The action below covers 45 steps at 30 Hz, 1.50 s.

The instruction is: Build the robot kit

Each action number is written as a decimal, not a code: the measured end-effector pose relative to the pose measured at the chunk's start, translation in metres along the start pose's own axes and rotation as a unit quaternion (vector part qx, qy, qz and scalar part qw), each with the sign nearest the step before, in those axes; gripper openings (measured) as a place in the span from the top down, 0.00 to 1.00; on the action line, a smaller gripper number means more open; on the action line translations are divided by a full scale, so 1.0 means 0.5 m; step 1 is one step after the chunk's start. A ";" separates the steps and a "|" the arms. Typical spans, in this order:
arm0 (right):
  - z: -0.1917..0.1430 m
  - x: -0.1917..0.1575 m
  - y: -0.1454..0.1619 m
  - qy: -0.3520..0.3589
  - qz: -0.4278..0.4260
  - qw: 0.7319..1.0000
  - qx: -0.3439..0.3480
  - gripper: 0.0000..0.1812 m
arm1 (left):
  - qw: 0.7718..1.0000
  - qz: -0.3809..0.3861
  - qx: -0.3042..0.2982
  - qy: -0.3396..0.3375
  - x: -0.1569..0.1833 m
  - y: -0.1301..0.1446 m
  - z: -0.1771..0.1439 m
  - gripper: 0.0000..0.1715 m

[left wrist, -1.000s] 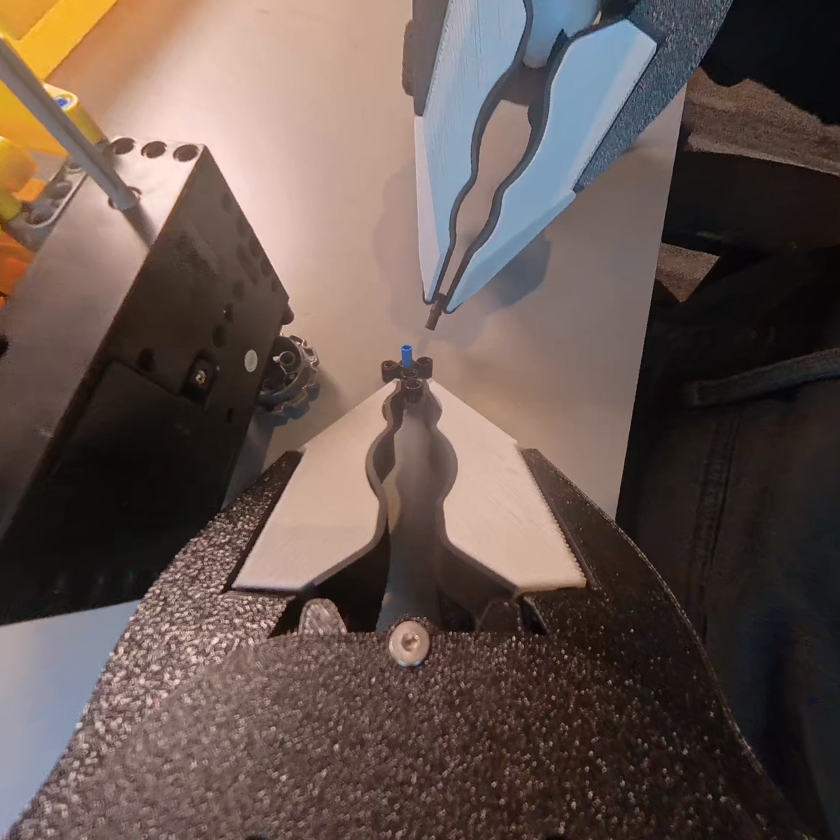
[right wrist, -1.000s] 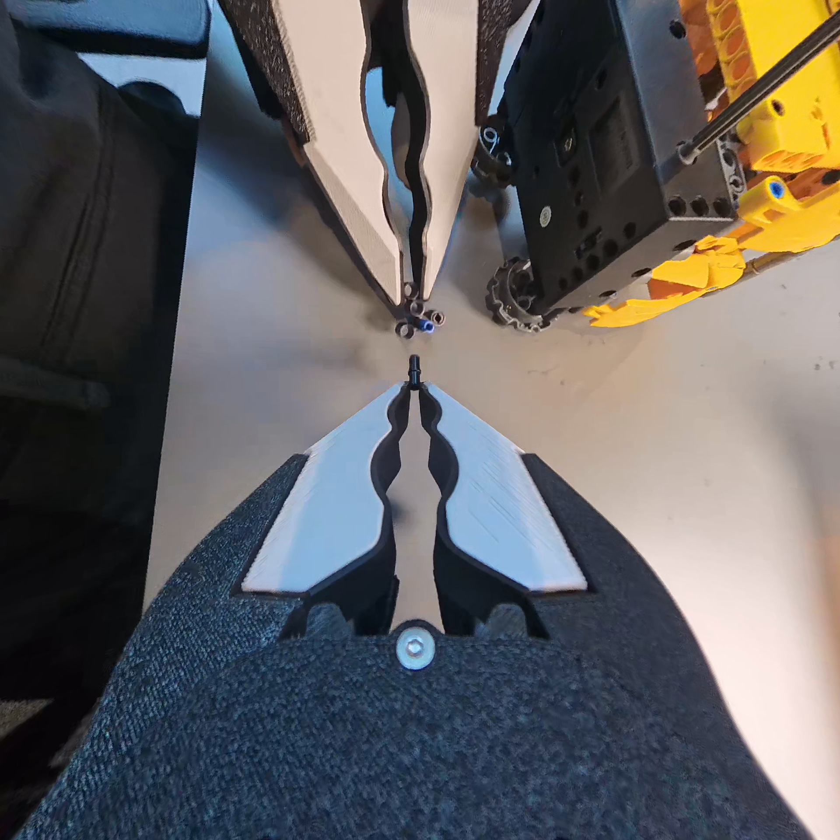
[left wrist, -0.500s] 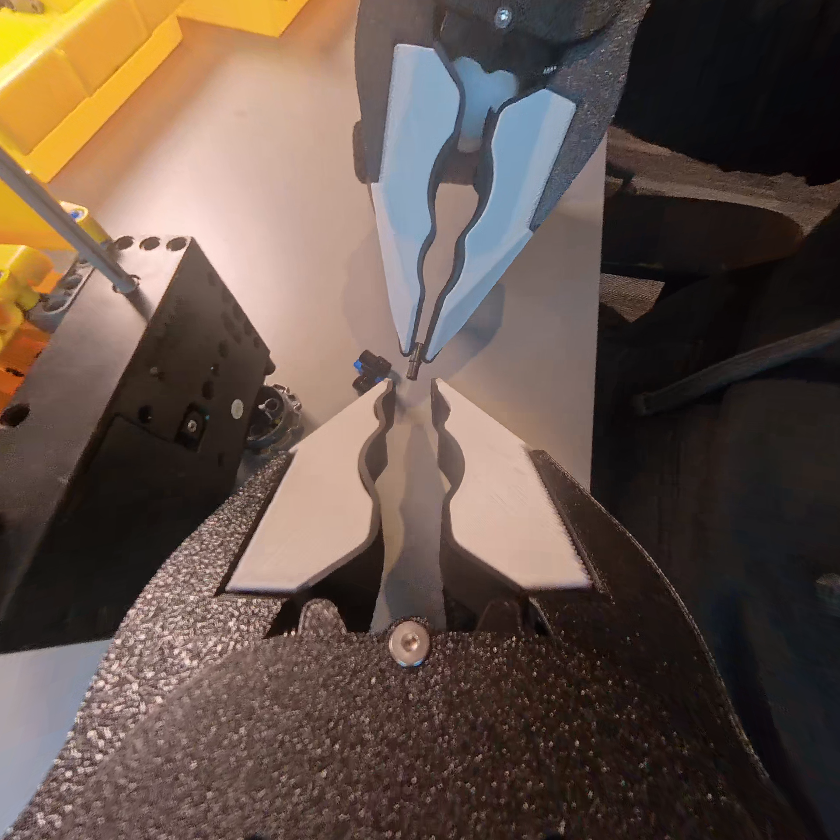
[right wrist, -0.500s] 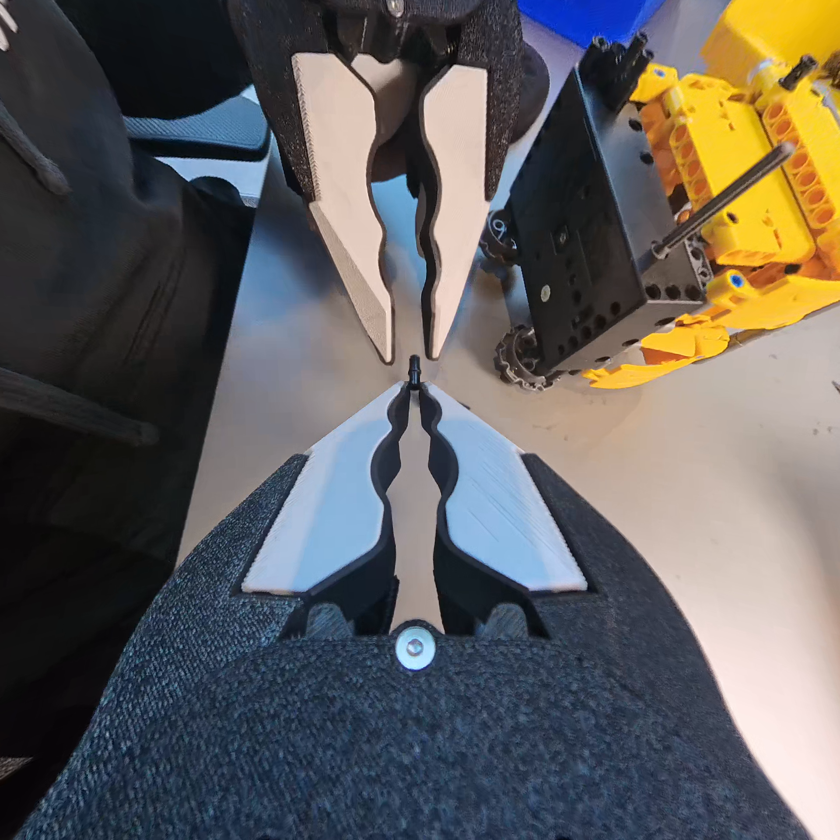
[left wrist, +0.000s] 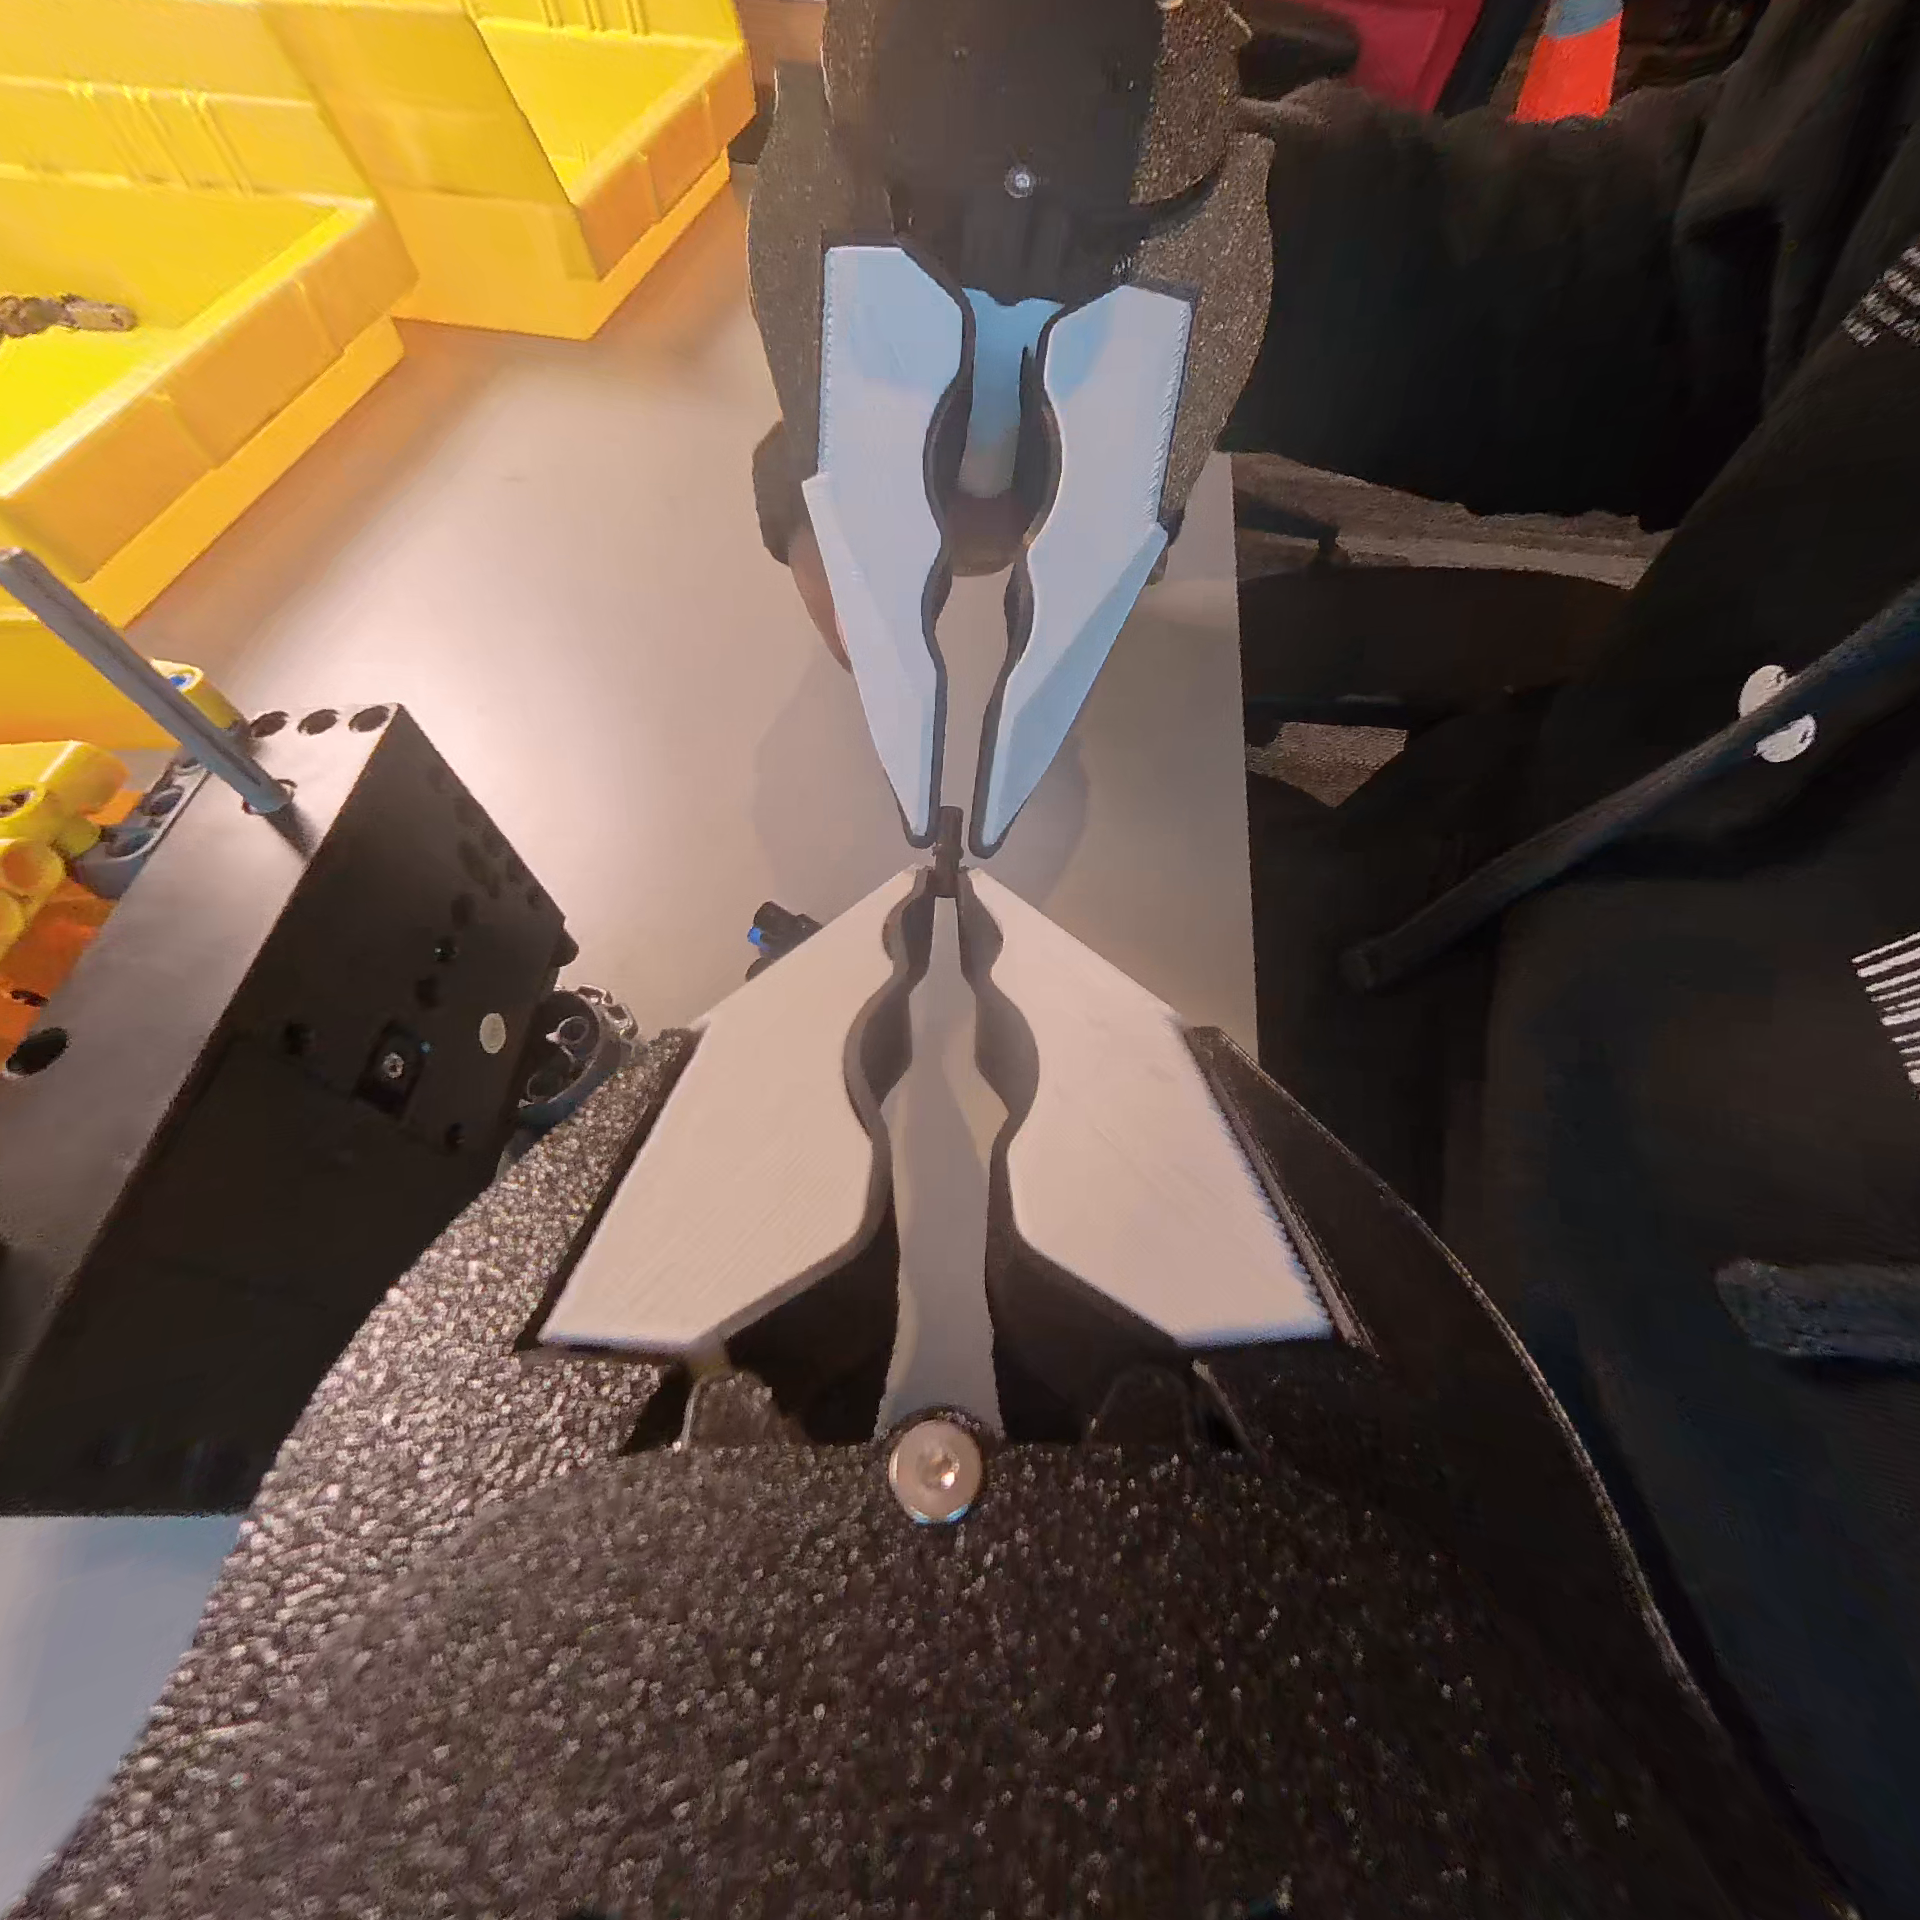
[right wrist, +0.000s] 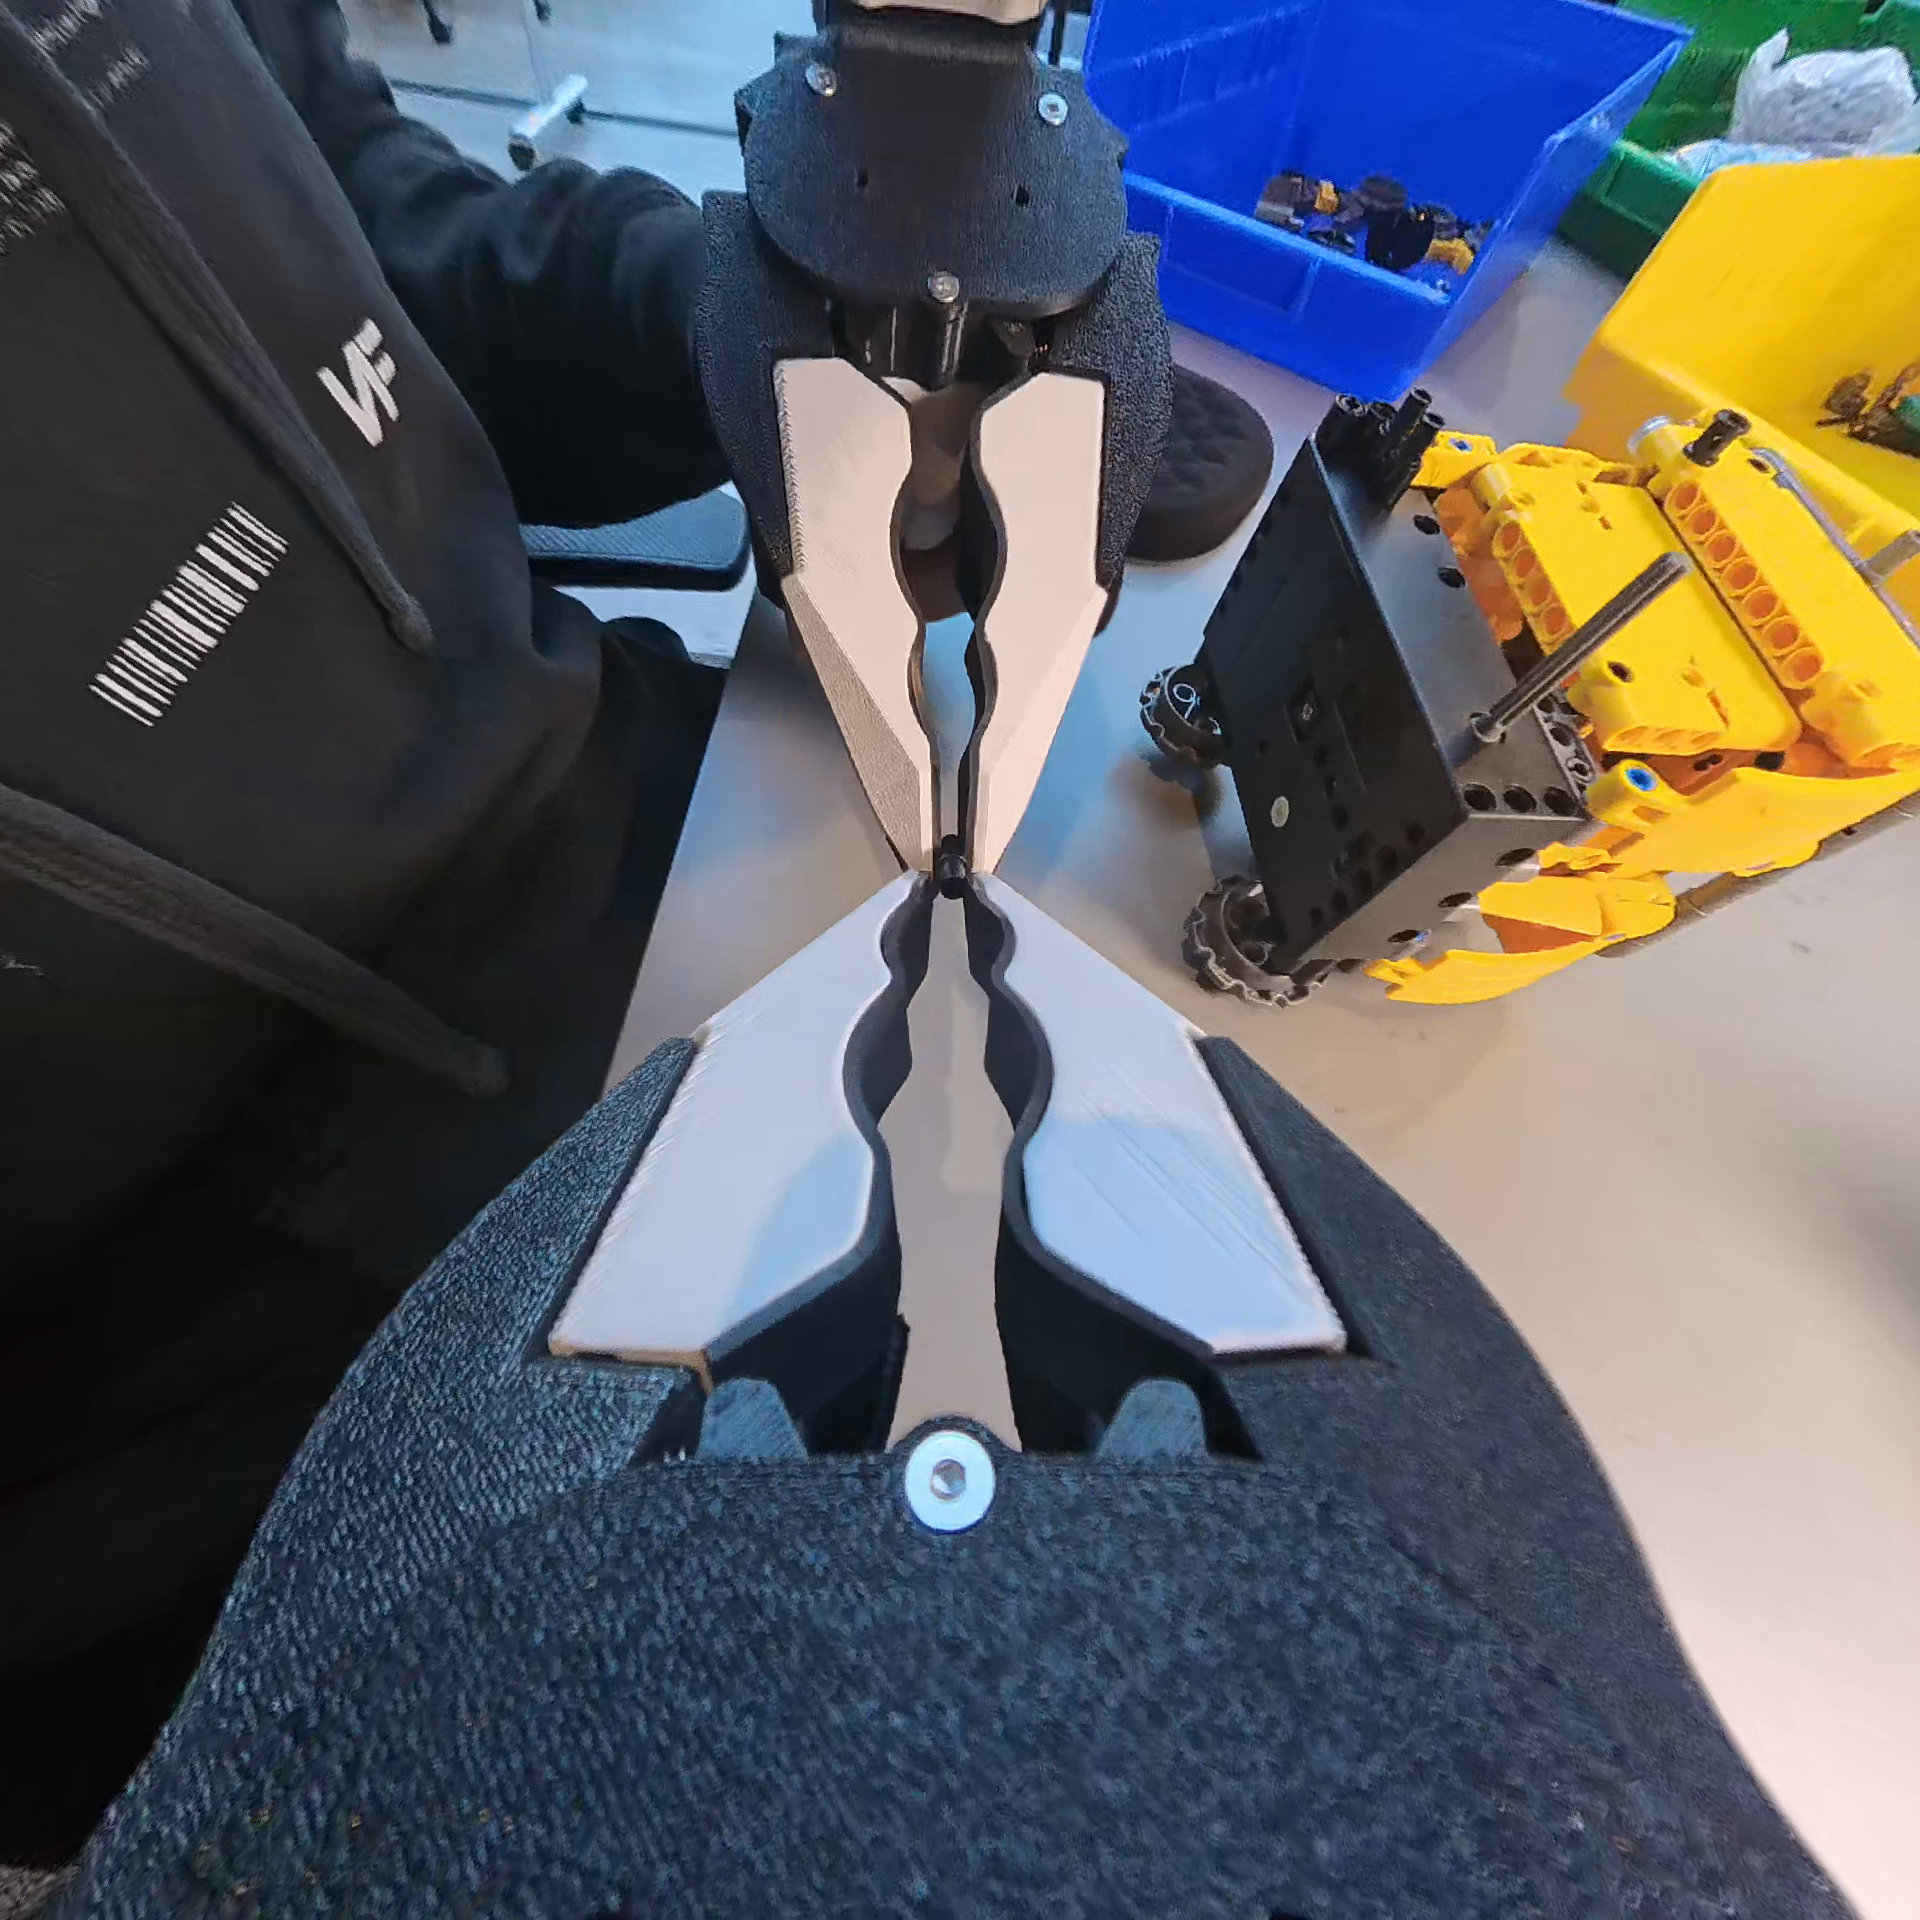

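The left hand-held gripper and the right hand-held gripper meet tip to tip above the counter, both clenched on one small black pin held between them. A black-and-yellow brick model stands nearby, with a small blue-tipped connector beside the left fingers.

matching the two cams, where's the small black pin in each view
Left wrist view: the pin sits at centre, between the tips of the left gripper below and the right gripper above.
Right wrist view: the pin sits at centre again, at the tip of the right gripper, with the left gripper above.
Shared landmark: the black block, left of the pin in the left view, right of it in the right view.
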State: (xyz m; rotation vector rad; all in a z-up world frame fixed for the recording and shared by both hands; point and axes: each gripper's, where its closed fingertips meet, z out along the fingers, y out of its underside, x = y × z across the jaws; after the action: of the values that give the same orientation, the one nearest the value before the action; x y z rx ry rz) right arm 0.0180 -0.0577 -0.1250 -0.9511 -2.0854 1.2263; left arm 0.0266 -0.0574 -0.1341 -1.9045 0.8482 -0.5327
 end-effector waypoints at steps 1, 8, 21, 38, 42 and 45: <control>-0.001 -0.001 -0.001 0.000 0.000 1.000 0.003 0.97 | 1.000 -0.001 0.001 0.002 0.001 -0.001 0.000 0.99; -0.005 -0.001 -0.008 -0.001 0.001 1.000 0.017 0.98 | 1.000 -0.003 0.007 0.007 0.004 -0.007 0.002 0.99; -0.025 0.031 0.034 0.025 0.018 1.000 -0.003 0.98 | 0.997 -0.036 -0.042 -0.054 -0.045 0.031 0.015 0.94; -0.056 0.066 0.075 0.068 0.027 0.997 -0.011 0.98 | 0.982 -0.083 -0.111 -0.126 -0.087 0.068 0.068 0.96; -0.050 0.046 0.042 0.042 0.035 0.998 0.029 0.98 | 0.996 -0.049 -0.022 -0.071 -0.055 0.020 0.041 0.96; -0.049 0.036 0.021 0.024 0.038 0.998 0.050 0.98 | 0.998 0.007 0.029 -0.054 -0.036 -0.011 0.017 0.97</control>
State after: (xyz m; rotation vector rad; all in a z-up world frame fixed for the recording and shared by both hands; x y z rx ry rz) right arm 0.0281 -0.0272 -0.1216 -1.0116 -1.9468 1.3196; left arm 0.0221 -0.0373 -0.1331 -1.8562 0.7662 -0.4371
